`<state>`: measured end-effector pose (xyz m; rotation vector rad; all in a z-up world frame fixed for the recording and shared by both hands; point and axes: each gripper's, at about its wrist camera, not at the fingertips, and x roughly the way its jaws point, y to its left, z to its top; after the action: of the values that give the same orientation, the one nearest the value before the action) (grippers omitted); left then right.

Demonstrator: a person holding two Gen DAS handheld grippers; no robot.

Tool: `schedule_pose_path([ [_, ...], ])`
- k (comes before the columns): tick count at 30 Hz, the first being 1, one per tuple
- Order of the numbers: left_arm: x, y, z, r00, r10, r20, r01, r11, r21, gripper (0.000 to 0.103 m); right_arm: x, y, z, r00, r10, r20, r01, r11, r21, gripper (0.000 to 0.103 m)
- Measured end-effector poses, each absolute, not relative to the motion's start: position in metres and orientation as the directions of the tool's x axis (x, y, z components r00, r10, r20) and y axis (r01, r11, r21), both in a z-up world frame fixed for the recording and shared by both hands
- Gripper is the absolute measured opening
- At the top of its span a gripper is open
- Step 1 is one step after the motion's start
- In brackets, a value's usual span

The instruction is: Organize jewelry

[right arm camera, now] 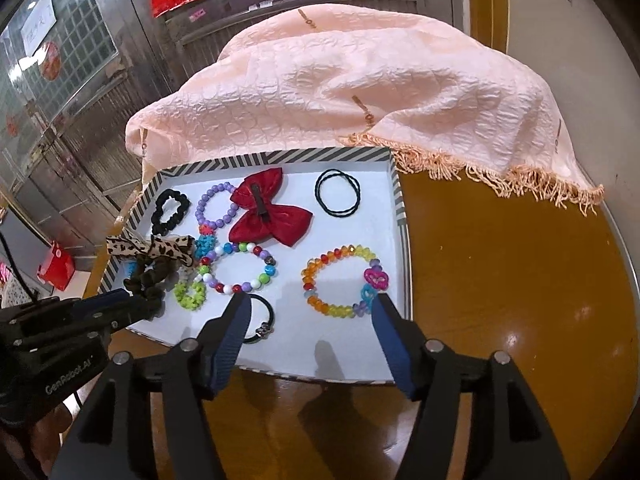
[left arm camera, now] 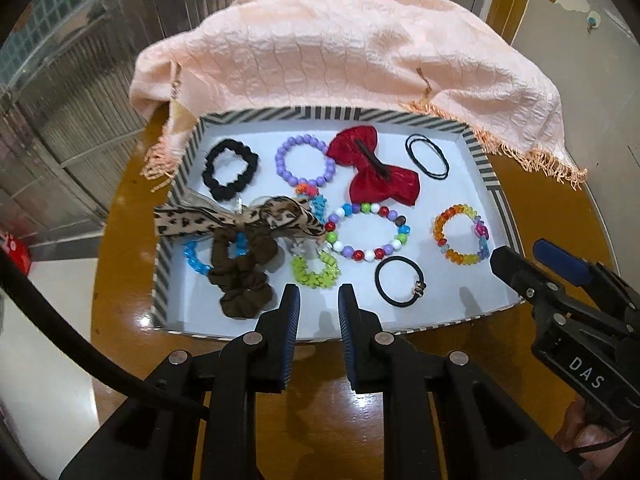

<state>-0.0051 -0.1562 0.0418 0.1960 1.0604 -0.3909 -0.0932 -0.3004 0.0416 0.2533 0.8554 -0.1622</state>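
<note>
A round brown table [right arm camera: 500,280] carries everything, with bare wood to the right of the tray and along its near edge. A peach fringed cloth [left arm camera: 340,52] is heaped at the back, its fringe lapping over the far rim of the striped tray [left arm camera: 502,204]. The tray's white floor is crowded on the left and middle, with open floor along the near wall. The left gripper [left arm camera: 319,304] hangs over the near rim with its jaws a narrow gap apart and nothing between them, just in front of the green bracelet [left arm camera: 314,270] and beside the brown scrunchie [left arm camera: 244,280]. The right gripper [right arm camera: 310,312] is spread wide and empty over the near right corner, straddling the lower edge of the rainbow bracelet [right arm camera: 344,280]; one finger covers part of the black hair tie [right arm camera: 262,320]. The red bow [left arm camera: 374,170] lies toward the back, touching the purple bracelet [left arm camera: 306,158]
</note>
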Motion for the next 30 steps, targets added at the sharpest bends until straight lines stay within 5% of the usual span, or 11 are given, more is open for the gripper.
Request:
schedule_pose_path([
  [30,-0.015,-0.143,0.053,0.486,-0.184,-0.854,0.377,0.926,0.016,0.010,-0.089,-0.282,0.047,0.636,-0.034,-0.771,0.233,0.961,0.149,0.072],
])
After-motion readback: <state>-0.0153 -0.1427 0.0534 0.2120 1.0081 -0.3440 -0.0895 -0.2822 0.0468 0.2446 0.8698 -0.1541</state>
